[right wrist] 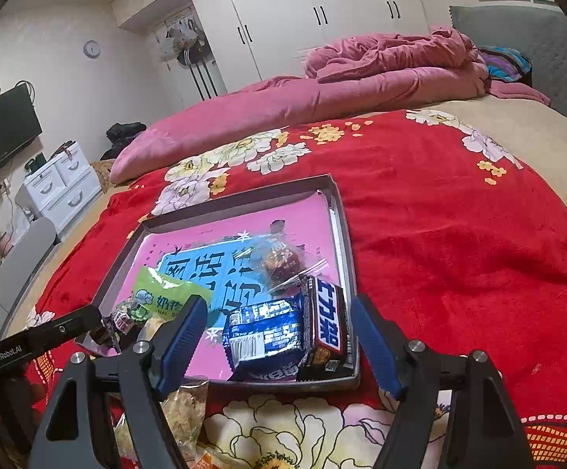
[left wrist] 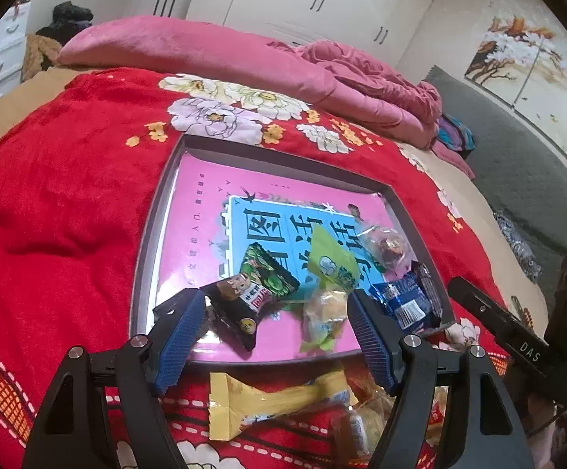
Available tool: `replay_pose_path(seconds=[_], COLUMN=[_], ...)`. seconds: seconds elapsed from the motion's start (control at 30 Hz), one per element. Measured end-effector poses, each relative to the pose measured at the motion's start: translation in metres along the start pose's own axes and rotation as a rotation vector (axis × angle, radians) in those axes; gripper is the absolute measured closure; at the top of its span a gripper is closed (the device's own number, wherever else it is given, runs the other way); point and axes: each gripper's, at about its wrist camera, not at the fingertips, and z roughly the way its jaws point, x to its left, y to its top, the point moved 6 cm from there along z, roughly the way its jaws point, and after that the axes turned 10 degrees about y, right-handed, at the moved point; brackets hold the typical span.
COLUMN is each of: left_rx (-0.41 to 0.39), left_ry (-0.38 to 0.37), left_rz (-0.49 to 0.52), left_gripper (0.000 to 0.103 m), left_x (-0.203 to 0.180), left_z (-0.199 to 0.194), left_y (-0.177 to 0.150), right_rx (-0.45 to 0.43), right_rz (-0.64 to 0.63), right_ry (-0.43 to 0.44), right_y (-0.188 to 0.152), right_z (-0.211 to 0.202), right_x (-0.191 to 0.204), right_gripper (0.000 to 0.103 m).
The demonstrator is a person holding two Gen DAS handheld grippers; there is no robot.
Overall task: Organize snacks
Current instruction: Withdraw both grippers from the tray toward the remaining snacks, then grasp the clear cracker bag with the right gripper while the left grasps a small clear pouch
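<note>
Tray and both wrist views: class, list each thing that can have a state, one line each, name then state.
tray: lying on the red blanket, holding several snacks.
blue packet: sealed, inside the tray.
yellow packet: sealed, outside the tray on the blanket.
left gripper: open, holding nothing.
right gripper: jaws opening, pads clear of the blue packet.

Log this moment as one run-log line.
left gripper: open, empty | right gripper: open, empty | grey shallow tray: several wrapped snacks inside
</note>
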Motion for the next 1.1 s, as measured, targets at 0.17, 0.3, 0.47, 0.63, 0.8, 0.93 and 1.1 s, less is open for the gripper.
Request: replay_pose_path(seconds=[0.17,0.3,0.47,0.63,0.8,0.93,1.1], left_rx=[0.005,0.011,0.022,0.036,0.046,0.056,0.065], left_ry=[0.003,0.001,-0.003,-0.01,-0.005,-0.004,-0.008], left_rz=[0.027,0.044,0.08,0.106,0.121,0.135,0.147], left_gripper=[0.027,0.027,0.027,0.027,0.026,0.02,0.02], left_x=[-0.006,-0.01,-0.018,-0.024,-0.027,-0.03,-0.032], left_z=[-0.003,-0.006,-0.01,-0.013,-0.016,-0.018,-0.02], left_y=[-0.005,-0.01,-0.018,-0.025,-0.032,-0.038,-0.042], right_rx=[0.006,0.011,0.019,0.029,0.036,0.044,0.051], right_rz=[-0.011,-0.012,-0.018,-0.029,-0.033,-0.029,-0.03], right_ry=[0.01,0.018,0.028,0.041,0.048,0.051,0.057], right_y=[-0.003,-0.005,-0.009,-0.013,-0.017,-0.02,-0.024], right_z=[-0.003,-0.005,-0.009,-0.012,-0.015,-0.017,-0.019], right_x=[0.005,0.007,0.013,0.019,0.023,0.024,0.026], right_gripper=[0.027,0.027,0.026,0.026,0.024,0.019,0.019])
